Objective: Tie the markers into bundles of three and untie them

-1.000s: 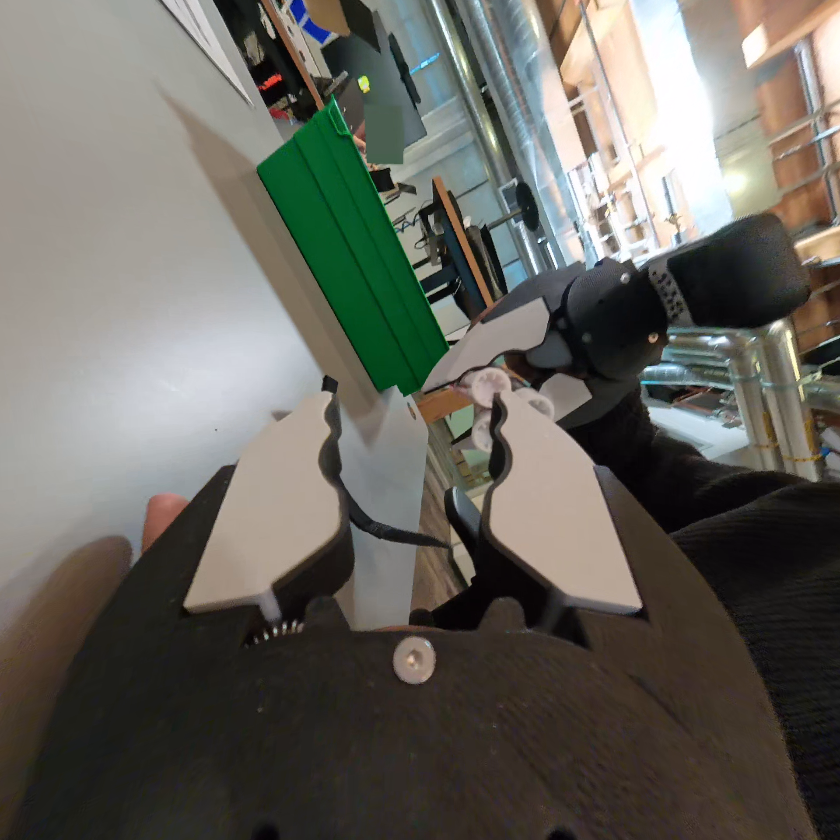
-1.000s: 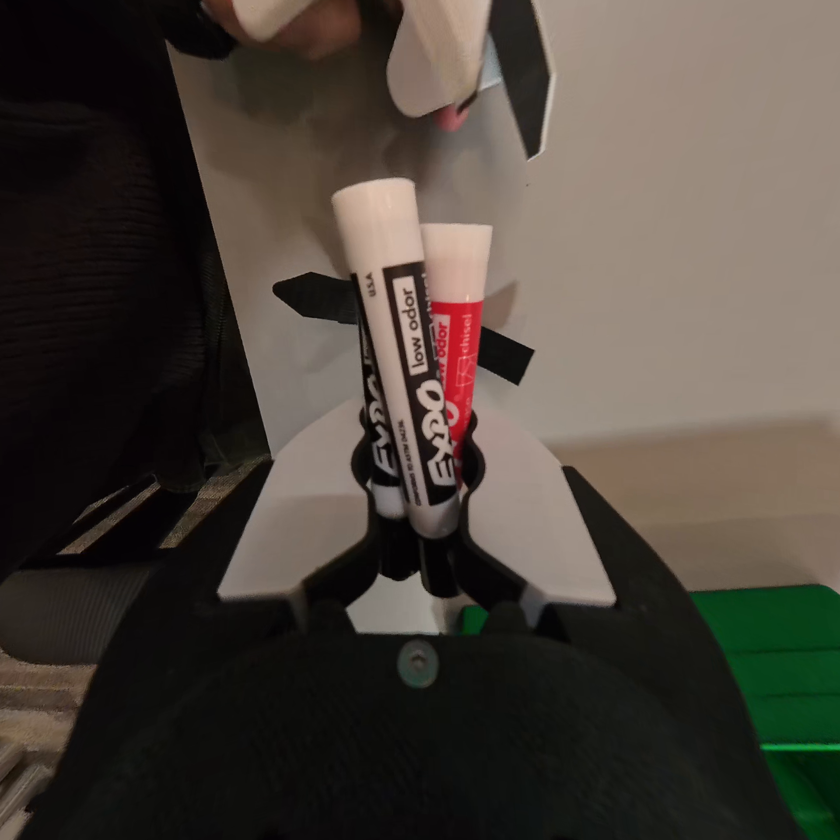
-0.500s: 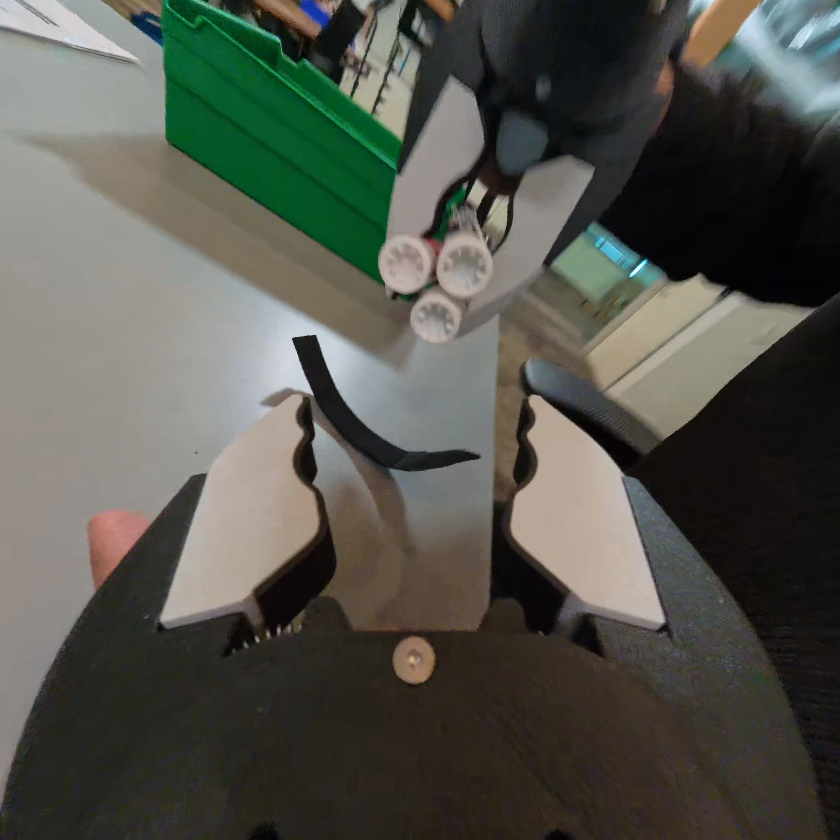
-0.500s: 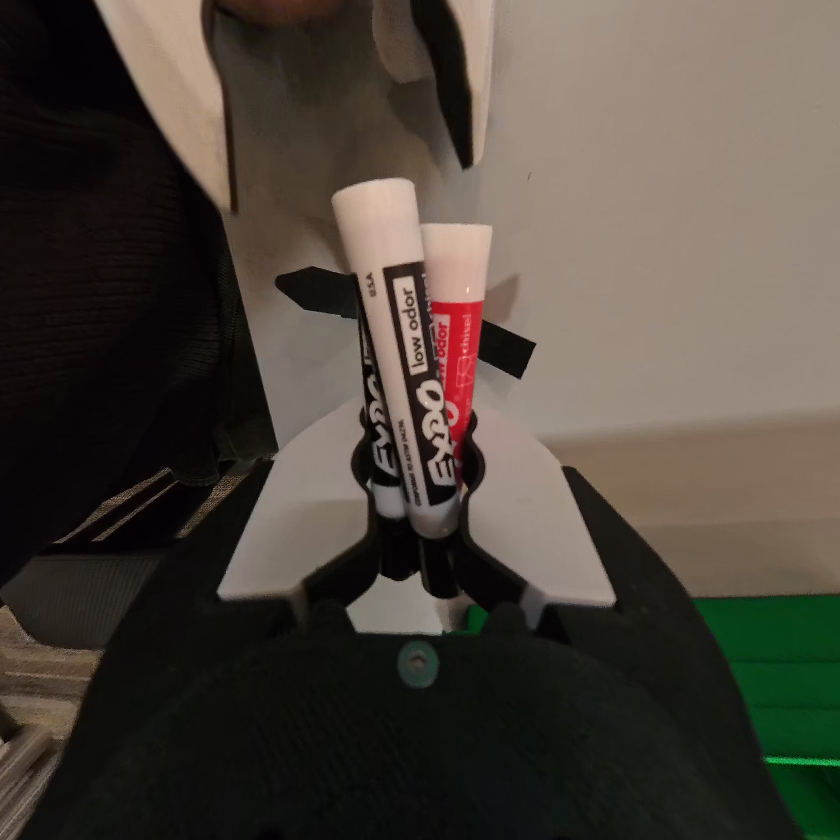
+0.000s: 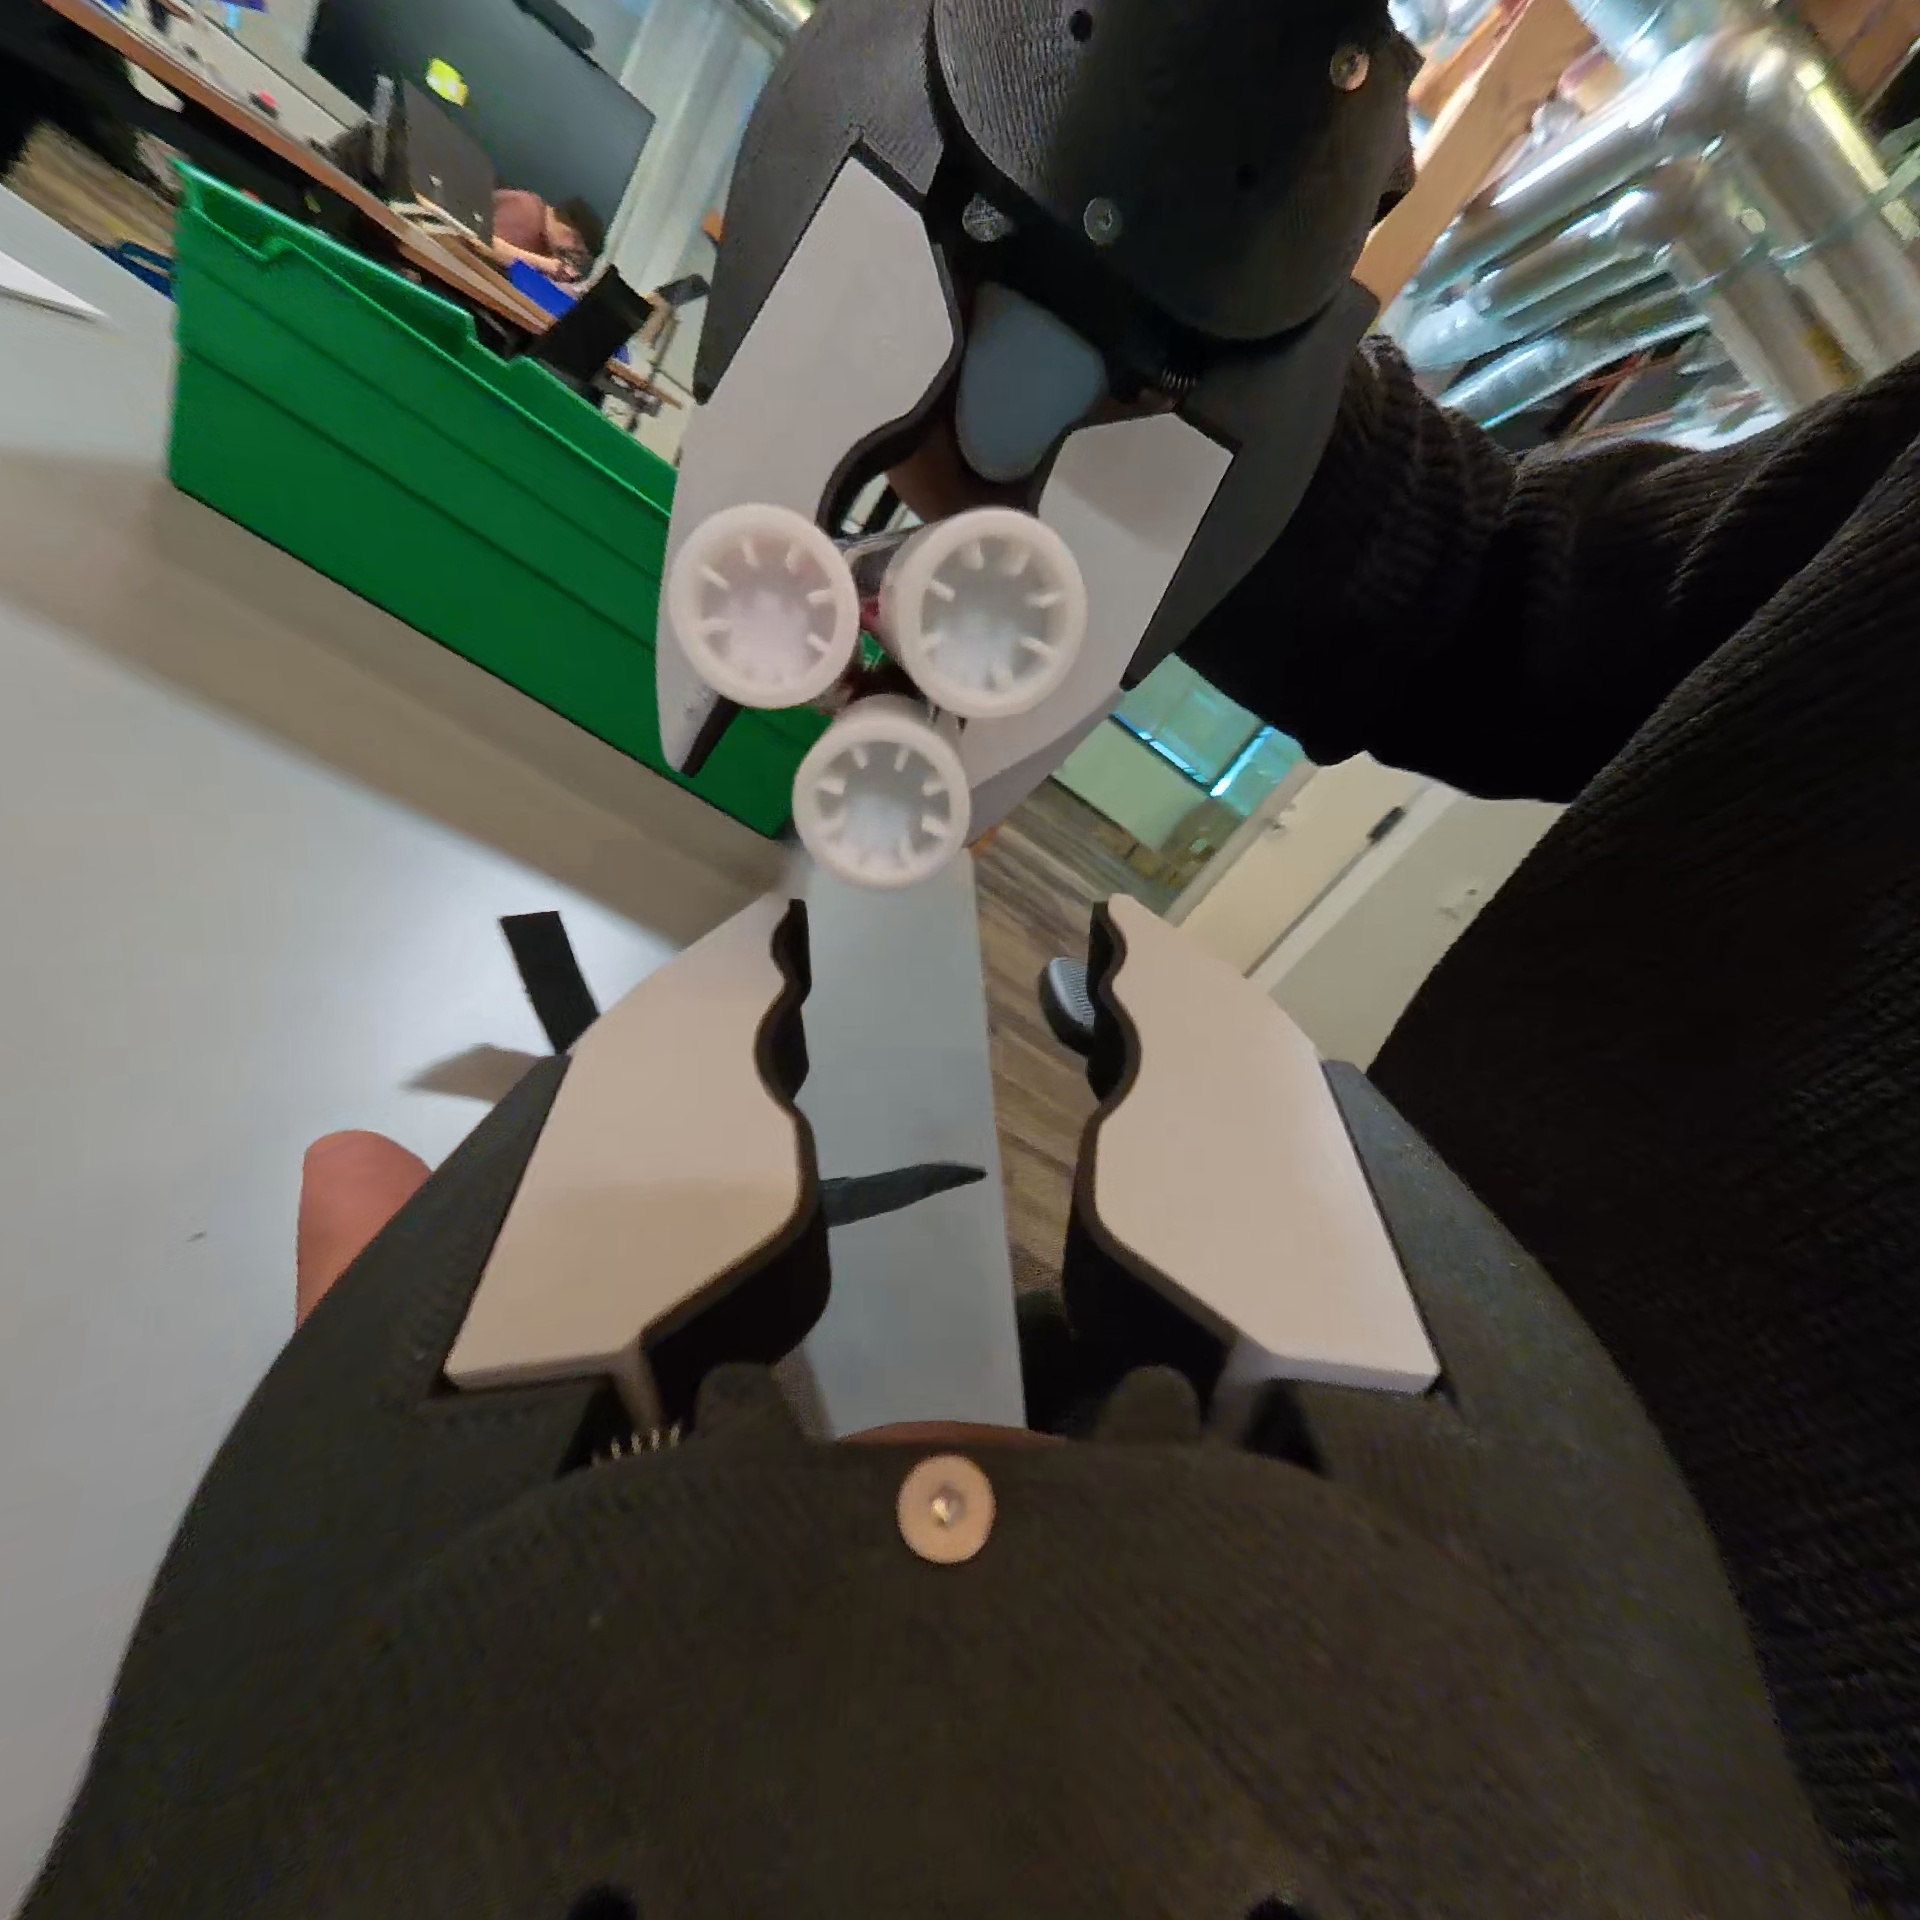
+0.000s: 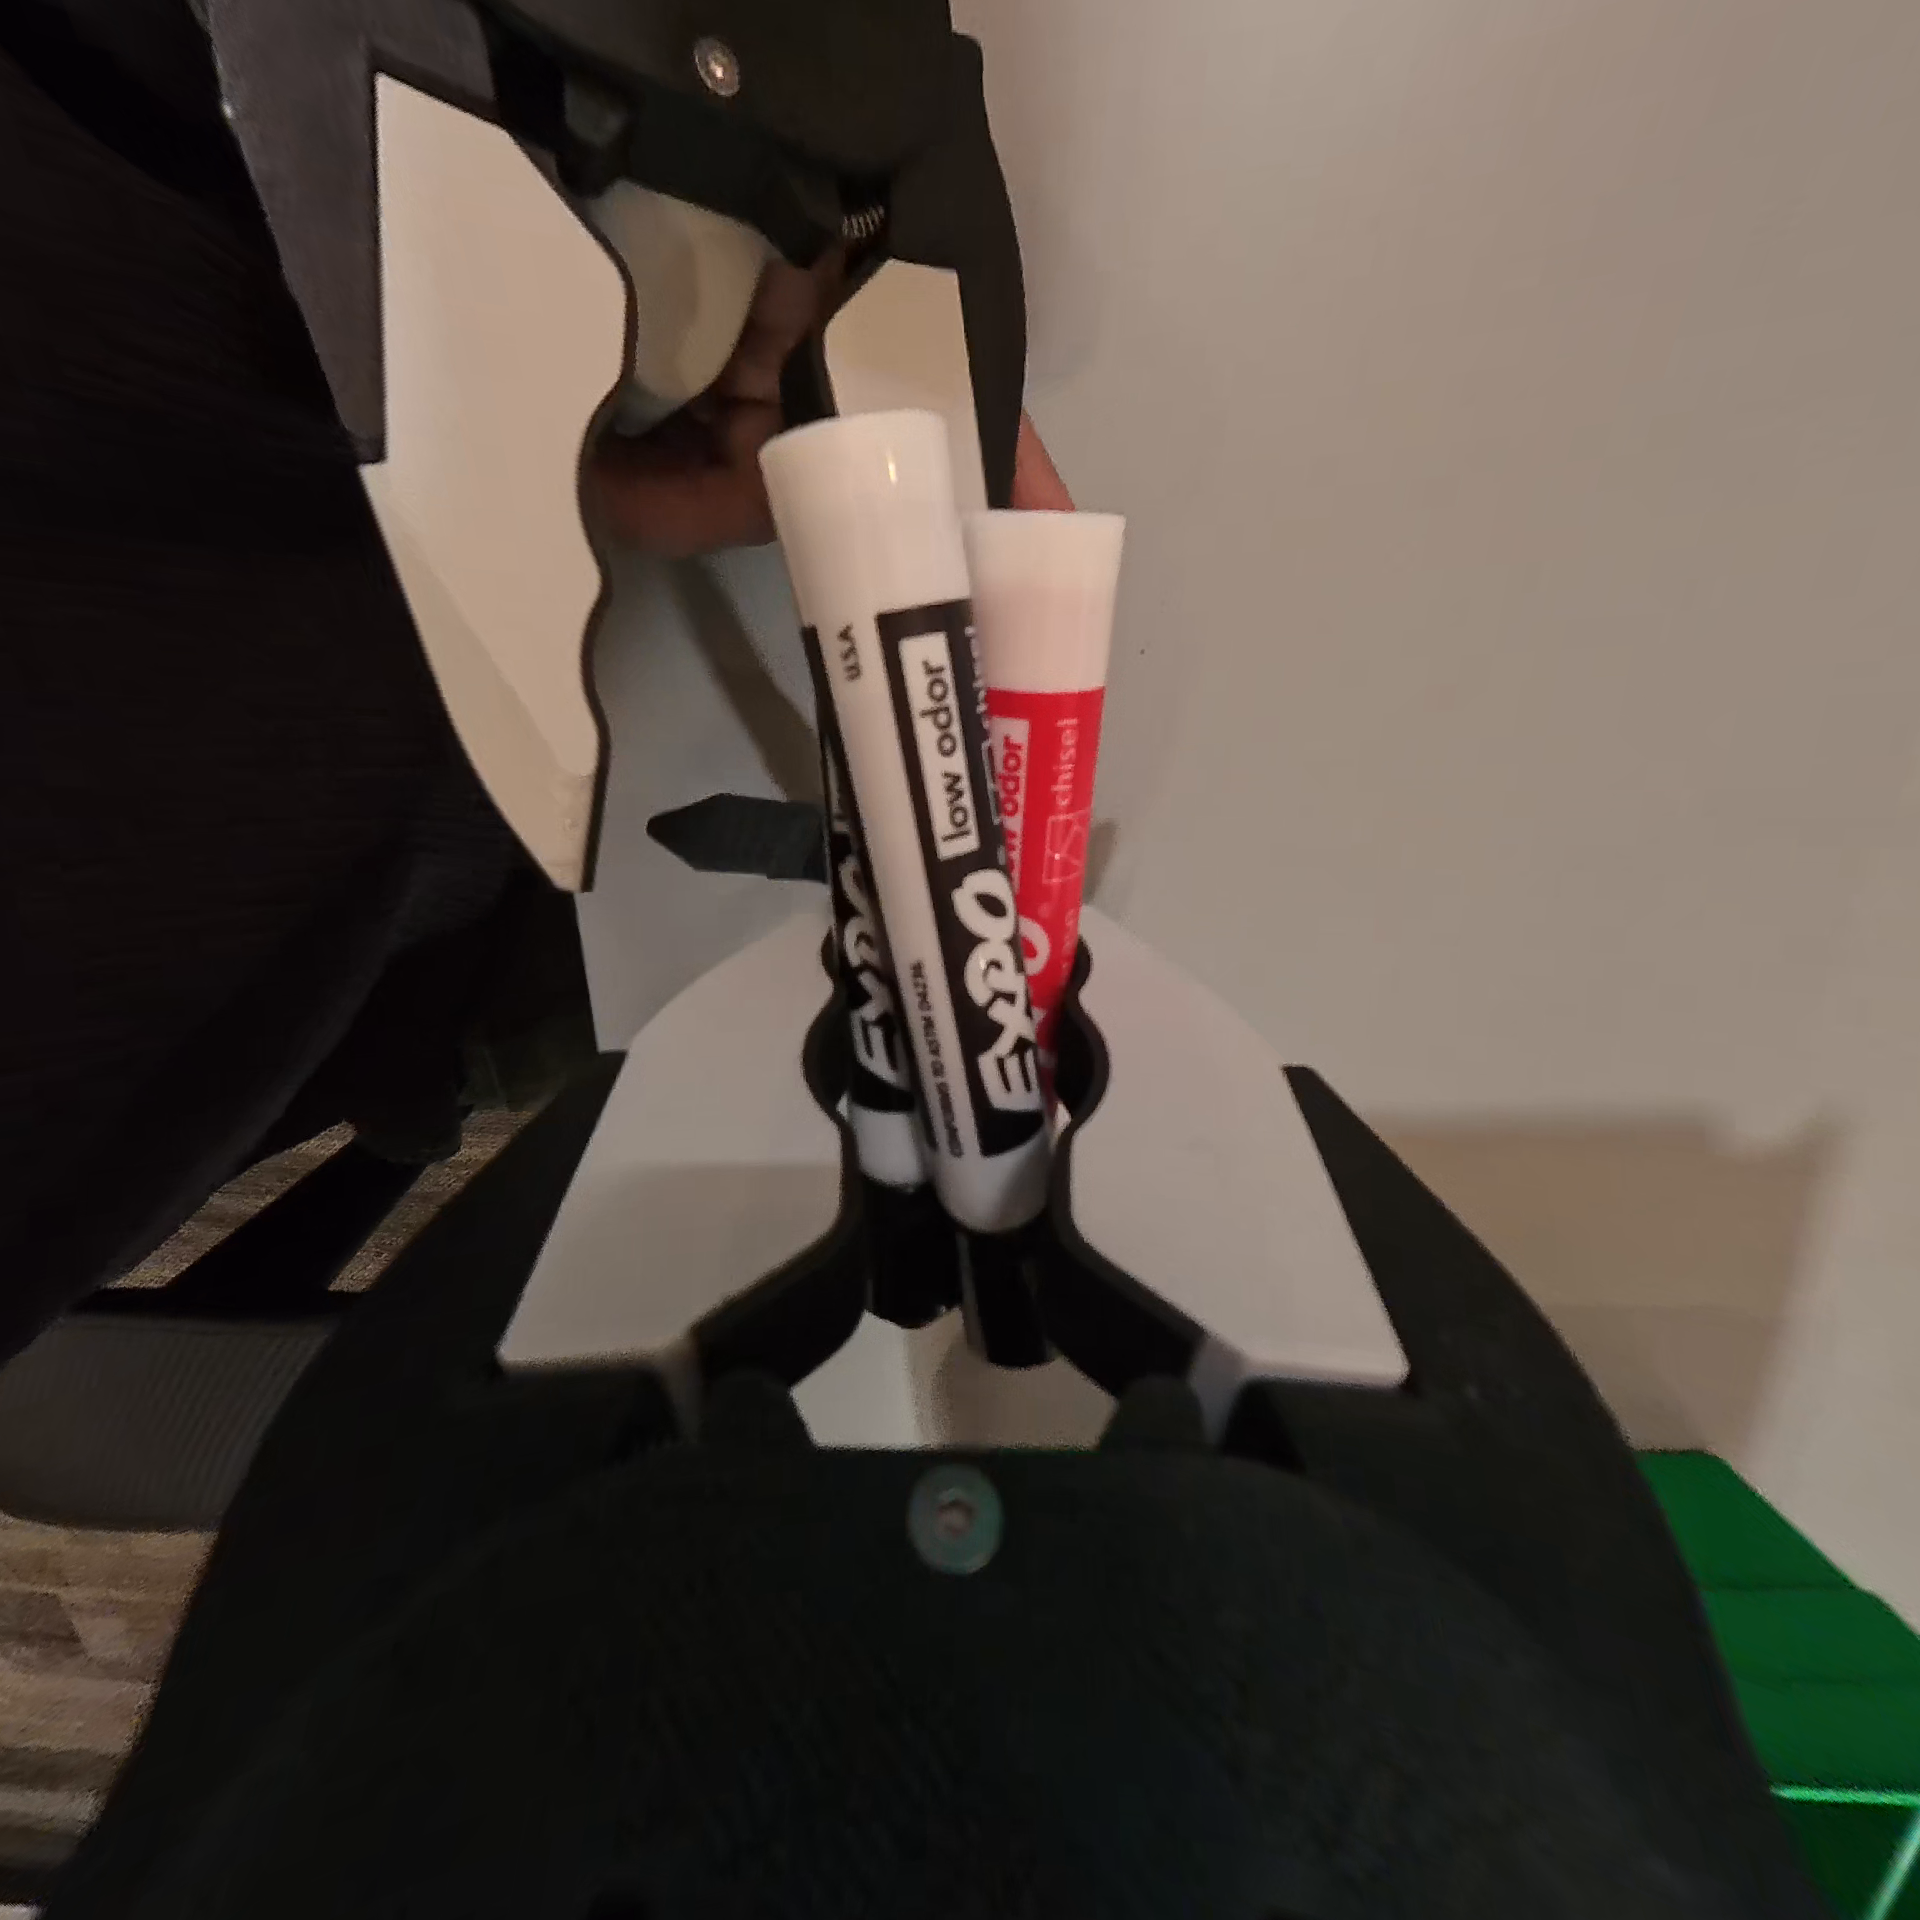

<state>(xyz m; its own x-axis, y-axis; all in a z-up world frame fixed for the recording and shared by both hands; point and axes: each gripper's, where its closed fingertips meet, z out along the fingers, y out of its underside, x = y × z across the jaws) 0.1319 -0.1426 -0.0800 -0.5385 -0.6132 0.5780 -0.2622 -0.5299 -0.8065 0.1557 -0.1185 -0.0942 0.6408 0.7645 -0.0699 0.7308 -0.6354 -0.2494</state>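
Right hand-held gripper (image 6: 951, 1049) hides 3 markers' (image 6: 935, 831) caps.

Three white-barrelled dry-erase markers (image 6: 935, 831), two with black labels and one with a red label, stand clustered together, clamped near their capped ends by the right hand-held gripper (image 6: 956, 1039). Their ribbed white butt ends (image 5: 873, 665) form a triangle, held above the table. A black fabric strap (image 5: 551, 982) lies curved on the grey table (image 5: 208, 935) beneath them.
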